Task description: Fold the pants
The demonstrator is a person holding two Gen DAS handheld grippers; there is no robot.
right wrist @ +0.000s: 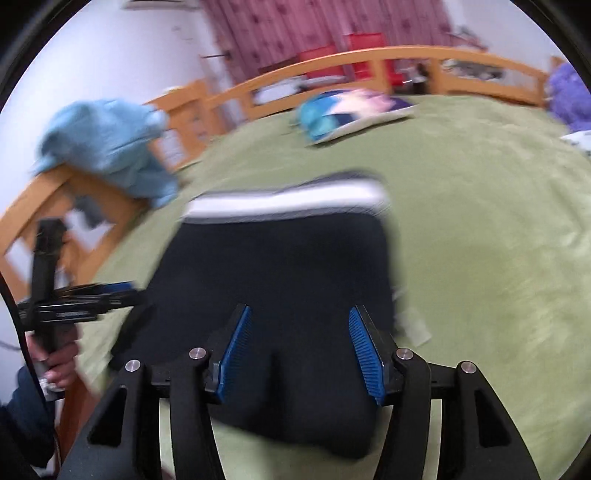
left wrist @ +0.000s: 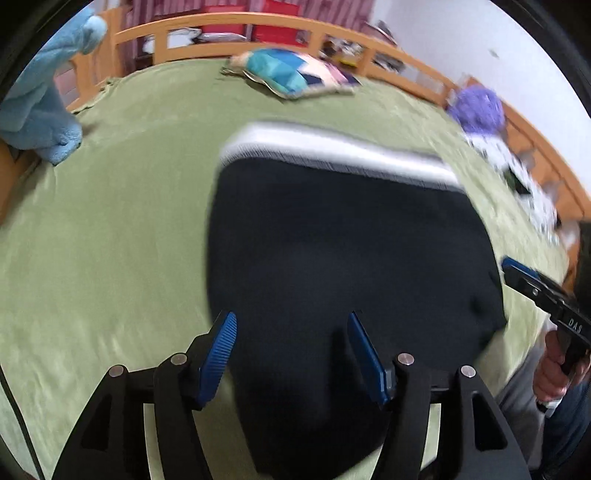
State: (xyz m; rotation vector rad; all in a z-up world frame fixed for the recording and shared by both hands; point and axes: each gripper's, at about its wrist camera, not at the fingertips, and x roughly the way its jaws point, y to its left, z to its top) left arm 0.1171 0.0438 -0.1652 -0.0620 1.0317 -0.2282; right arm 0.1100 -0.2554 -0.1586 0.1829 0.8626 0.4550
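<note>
Left wrist view: pants (left wrist: 343, 251) lie folded into a dark block mid-bed on the green bedspread (left wrist: 110, 240), white waistband (left wrist: 332, 155) at the far edge toward the headboard rail (left wrist: 258, 22). Our left gripper (left wrist: 291, 354) sits over the near-left corner of the block, jaws spread, nothing pinched. Right wrist view: right gripper (right wrist: 301, 347) over the near edge, jaws also spread and empty, cloth below them. Both tools tilt downward and point across the block toward the waistband; the block's long axis runs away from us. Each hand is about equally near. Likely next: a further fold or done; can't tell.
</note>
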